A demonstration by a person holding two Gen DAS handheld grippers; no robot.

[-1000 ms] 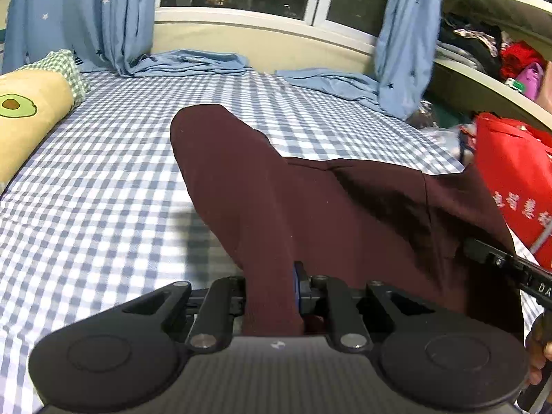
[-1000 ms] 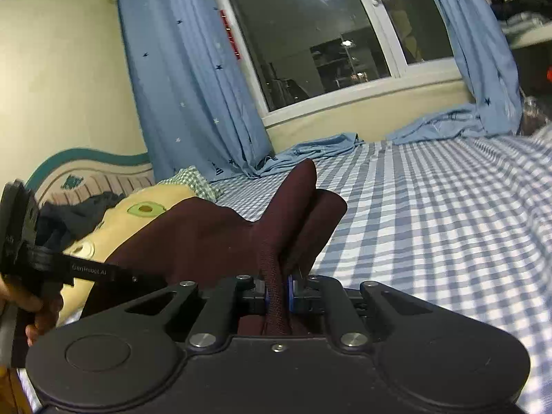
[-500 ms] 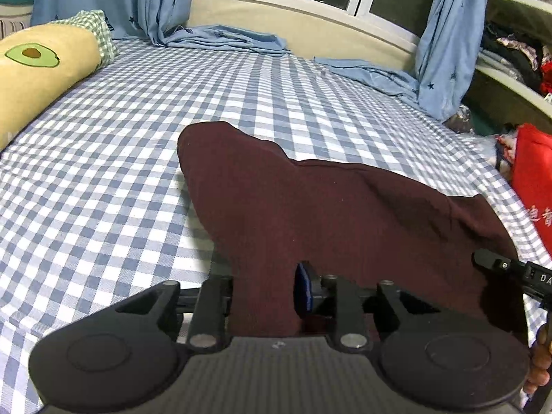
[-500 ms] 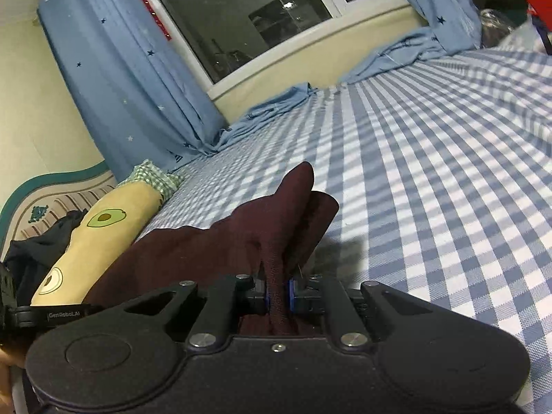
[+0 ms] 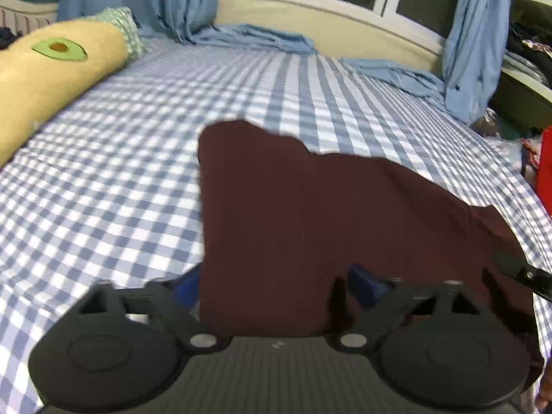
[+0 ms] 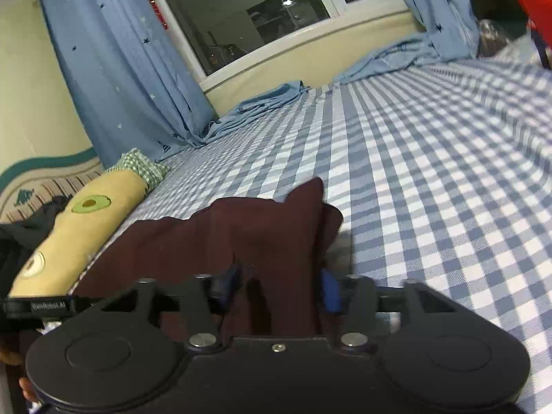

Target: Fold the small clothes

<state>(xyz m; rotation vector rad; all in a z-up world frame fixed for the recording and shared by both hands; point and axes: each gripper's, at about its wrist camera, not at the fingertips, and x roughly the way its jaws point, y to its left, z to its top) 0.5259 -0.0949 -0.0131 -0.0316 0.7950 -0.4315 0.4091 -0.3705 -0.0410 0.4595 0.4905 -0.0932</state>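
Observation:
A dark maroon garment (image 5: 310, 214) lies spread on the blue-and-white checked bed sheet (image 5: 120, 172). My left gripper (image 5: 276, 286) is open, its blue-padded jaws wide apart on either side of the garment's near edge. In the right wrist view the same maroon garment (image 6: 262, 234) lies bunched in front of my right gripper (image 6: 279, 286), which is also open with the cloth between its parted jaws. The other gripper's black tip (image 6: 38, 307) shows at the left edge.
A yellow avocado-print bolster pillow (image 5: 51, 69) lies along the bed's left side. Blue curtains (image 6: 120, 62) and crumpled blue cloth (image 5: 255, 38) sit by the window. A red bag (image 5: 545, 165) and cluttered shelves stand at the right.
Both grippers were shut on the raised garment; they lowered it onto the bed and both have opened. The garment now lies flatter on the sheet.

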